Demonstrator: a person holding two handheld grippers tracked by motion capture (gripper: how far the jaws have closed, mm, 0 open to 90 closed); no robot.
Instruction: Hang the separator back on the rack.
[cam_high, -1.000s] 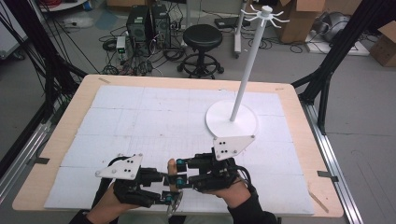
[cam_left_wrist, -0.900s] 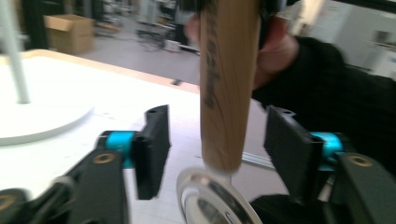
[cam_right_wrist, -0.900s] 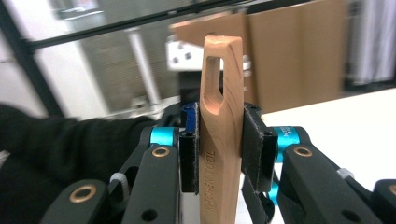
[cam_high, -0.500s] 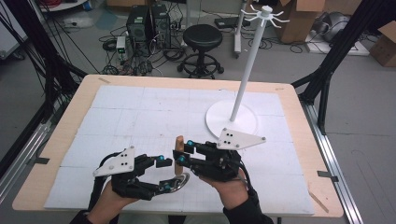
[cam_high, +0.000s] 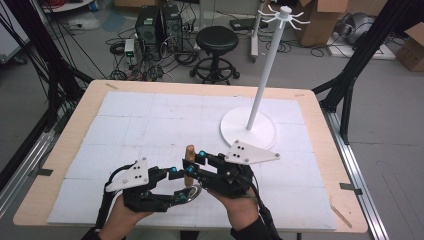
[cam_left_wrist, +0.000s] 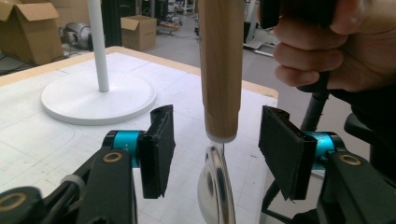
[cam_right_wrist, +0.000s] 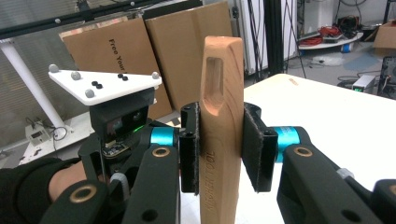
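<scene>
The right gripper (cam_right_wrist: 219, 149) clamps the wooden handle (cam_right_wrist: 220, 116) near the table's (cam_high: 65, 150) front edge, but the left gripper's (cam_left_wrist: 215, 149) jaws, just closing yet apart, could knock the metal spoon bowl (cam_left_wrist: 215, 186) askew.

The utensil's handle (cam_right_wrist: 220, 135) is pale, light-brown wood with a shiny silver metal head (cam_left_wrist: 214, 186); both grippers are black with turquoise collars and grey plates; the stand (cam_high: 248, 127) is white; the worktop (cam_high: 65, 150) is light wood under a white sheet with a faint grid.
</scene>
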